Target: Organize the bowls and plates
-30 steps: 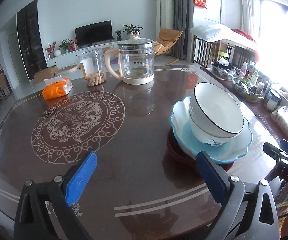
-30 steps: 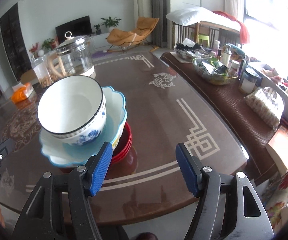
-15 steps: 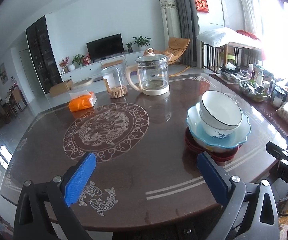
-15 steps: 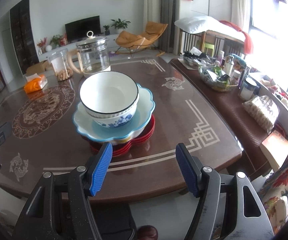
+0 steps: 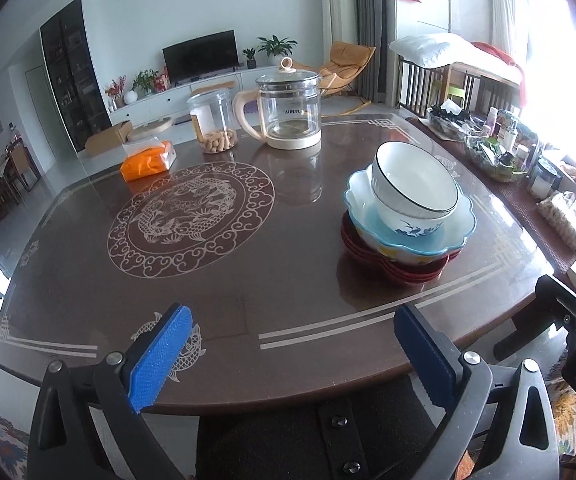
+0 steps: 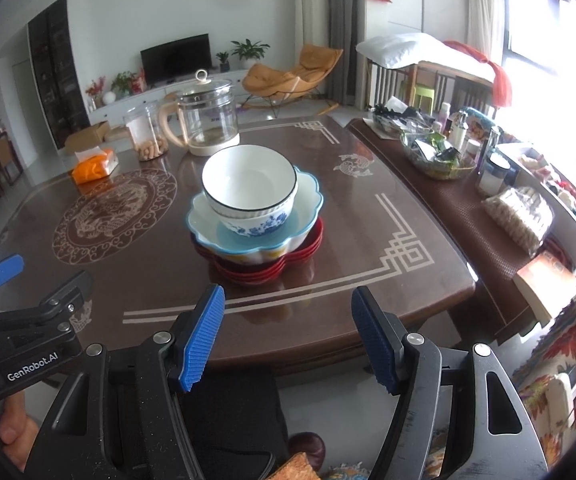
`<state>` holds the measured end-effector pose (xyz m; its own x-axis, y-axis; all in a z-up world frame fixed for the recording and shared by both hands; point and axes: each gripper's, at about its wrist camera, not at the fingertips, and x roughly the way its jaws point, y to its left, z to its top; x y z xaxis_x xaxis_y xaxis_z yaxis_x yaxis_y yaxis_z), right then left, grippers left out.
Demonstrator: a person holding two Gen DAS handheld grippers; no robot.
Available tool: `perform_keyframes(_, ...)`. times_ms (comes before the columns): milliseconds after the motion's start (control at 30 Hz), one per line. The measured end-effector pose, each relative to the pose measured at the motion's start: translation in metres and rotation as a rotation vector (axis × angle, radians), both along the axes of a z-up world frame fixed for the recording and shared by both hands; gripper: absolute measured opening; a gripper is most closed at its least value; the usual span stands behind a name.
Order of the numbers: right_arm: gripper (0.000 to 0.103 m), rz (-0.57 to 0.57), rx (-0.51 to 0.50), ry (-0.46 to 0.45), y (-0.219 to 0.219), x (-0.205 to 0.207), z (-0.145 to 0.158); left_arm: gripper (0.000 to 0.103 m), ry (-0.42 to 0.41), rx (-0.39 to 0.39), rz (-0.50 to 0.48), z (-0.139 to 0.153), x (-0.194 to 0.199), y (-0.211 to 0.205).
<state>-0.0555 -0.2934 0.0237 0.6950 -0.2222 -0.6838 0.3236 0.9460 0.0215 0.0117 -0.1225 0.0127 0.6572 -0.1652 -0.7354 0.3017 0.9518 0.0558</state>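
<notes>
- Resting on the dark brown table (image 6: 408, 208), toward its right side and near the front edge, was a single stack of dishes.
- At the bottom lay red plates (image 6: 308, 256) (image 5: 368, 256), their scalloped rims showing below the dish above.
- On the plates sat a wide blue-rimmed bowl (image 6: 308, 196) (image 5: 460, 236) with a wavy edge and a pale blue inside.
- Nested in it, tilted slightly, was a white bowl (image 6: 248, 178) (image 5: 412, 184) with a dark rim and blue flowers on its outer wall.
- Both grippers hung off the near edge of the table, well apart from the stack.
- The left gripper (image 5: 288, 356) stood with its blue pads (image 5: 156, 360) spread wide and nothing between them; part of it also showed at the left of the right wrist view (image 6: 28, 320).
- The right gripper (image 6: 288, 340) likewise had its blue pads (image 6: 202, 336) parted and empty.
- At the far side of the table stood a glass kettle (image 5: 288, 108), a clear jar (image 5: 214, 124) holding snacks, and an orange tissue pack (image 5: 148, 162).
- An inlaid round dragon pattern (image 5: 192, 216) marked the table's middle, left of the stack.
</notes>
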Motion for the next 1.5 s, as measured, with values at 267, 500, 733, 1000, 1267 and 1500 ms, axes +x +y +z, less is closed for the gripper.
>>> perform_keyframes(267, 0.075, -0.018, 0.021, 0.006, -0.004, 0.004, -0.006, 0.101, 0.02, -0.009, 0.036, -0.004, 0.005, 0.001)
perform_keyframes(500, 0.075, -0.015, 0.038, -0.01, -0.004, 0.003, -0.003, 0.101, 0.027, -0.033, 0.014, -0.003, 0.006, -0.003)
perform_keyframes(733, 0.075, -0.009, 0.041, -0.007, -0.002, 0.004, -0.004, 0.101, 0.033, -0.056, -0.003, -0.001, 0.006, -0.005)
perform_keyframes(1000, 0.075, -0.024, 0.025, -0.017, -0.004, 0.002, -0.002, 0.101, 0.029, -0.056, -0.012, -0.001, 0.007, -0.008)
perform_keyframes(1267, 0.075, -0.028, 0.025, -0.014, -0.005, 0.003, -0.003, 0.101, 0.042, -0.053, -0.026, -0.004, 0.007, -0.012)
perform_keyframes(1500, 0.075, -0.031, 0.023, -0.015, -0.007, 0.003, -0.003, 0.101, 0.046, -0.055, -0.036, -0.004, 0.008, -0.015)
